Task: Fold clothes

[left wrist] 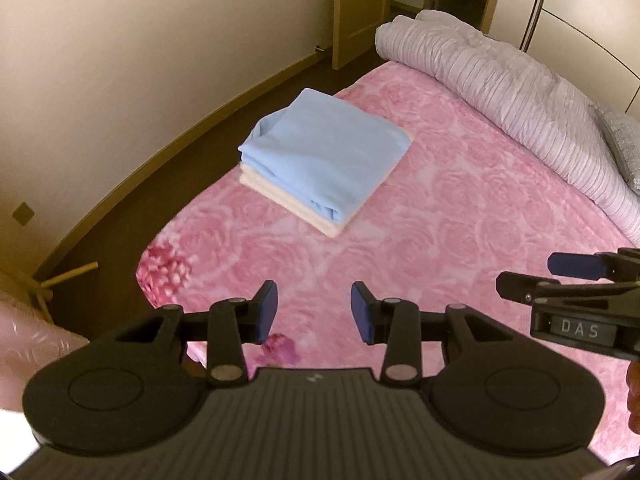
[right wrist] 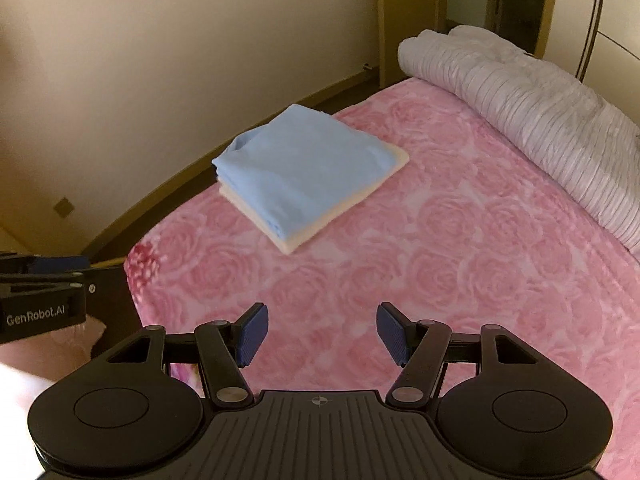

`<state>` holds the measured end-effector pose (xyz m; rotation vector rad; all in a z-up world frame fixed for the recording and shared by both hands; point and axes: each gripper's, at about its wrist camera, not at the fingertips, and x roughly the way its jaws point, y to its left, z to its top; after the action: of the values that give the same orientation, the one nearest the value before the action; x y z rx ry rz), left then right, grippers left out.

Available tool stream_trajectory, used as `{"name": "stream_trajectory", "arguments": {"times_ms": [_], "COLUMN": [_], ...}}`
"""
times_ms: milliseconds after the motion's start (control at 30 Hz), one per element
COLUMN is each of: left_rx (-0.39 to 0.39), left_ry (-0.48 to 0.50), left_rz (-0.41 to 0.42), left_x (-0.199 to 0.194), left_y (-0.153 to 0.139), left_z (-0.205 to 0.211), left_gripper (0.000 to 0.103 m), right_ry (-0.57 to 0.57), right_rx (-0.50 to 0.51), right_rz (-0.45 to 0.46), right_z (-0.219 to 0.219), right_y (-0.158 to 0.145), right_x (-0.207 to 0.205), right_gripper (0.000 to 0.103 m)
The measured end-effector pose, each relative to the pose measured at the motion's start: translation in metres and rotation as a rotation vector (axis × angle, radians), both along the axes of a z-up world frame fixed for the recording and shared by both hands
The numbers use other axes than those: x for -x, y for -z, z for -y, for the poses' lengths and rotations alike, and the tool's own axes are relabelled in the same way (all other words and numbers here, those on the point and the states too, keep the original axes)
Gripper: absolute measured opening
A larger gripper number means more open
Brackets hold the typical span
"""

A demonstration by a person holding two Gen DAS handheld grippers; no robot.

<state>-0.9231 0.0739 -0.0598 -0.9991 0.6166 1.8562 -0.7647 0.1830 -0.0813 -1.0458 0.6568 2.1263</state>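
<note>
A folded light blue garment (left wrist: 324, 152) lies on top of a folded cream garment (left wrist: 280, 200) in a neat stack on the pink rose-pattern bedspread (left wrist: 440, 240). The stack also shows in the right wrist view, blue (right wrist: 304, 168) over cream (right wrist: 296, 242). My left gripper (left wrist: 314, 312) is open and empty, held above the bed's near end, well short of the stack. My right gripper (right wrist: 322, 334) is open and empty, also above the near bedspread (right wrist: 440, 260). Each gripper appears at the edge of the other's view, the right one (left wrist: 528, 276) and the left one (right wrist: 86, 276).
A rolled pale striped quilt (left wrist: 512, 100) lies along the bed's far right side, with a grey pillow (left wrist: 624, 144) behind it. The bed's left edge drops to a dark floor (left wrist: 168, 160) beside a cream wall. A wooden door (left wrist: 360, 8) stands at the back.
</note>
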Motion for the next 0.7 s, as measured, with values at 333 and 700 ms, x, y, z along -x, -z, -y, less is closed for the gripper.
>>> {"name": "stream_trajectory", "arguments": {"times_ms": [333, 700], "left_rx": [-0.018, 0.020], "left_ry": [-0.044, -0.116], "left_rz": [0.005, 0.050], "left_x": [-0.049, -0.075], "left_y": [0.001, 0.020], "left_z": [-0.005, -0.029], "left_gripper": [0.036, 0.036], "right_ry": [-0.074, -0.117], "right_rx": [-0.016, 0.006], "right_rz": [0.014, 0.054], "right_z": [-0.006, -0.041], "right_y": [-0.006, 0.007], "right_x": [-0.044, -0.065], "right_gripper": [0.064, 0.064]}}
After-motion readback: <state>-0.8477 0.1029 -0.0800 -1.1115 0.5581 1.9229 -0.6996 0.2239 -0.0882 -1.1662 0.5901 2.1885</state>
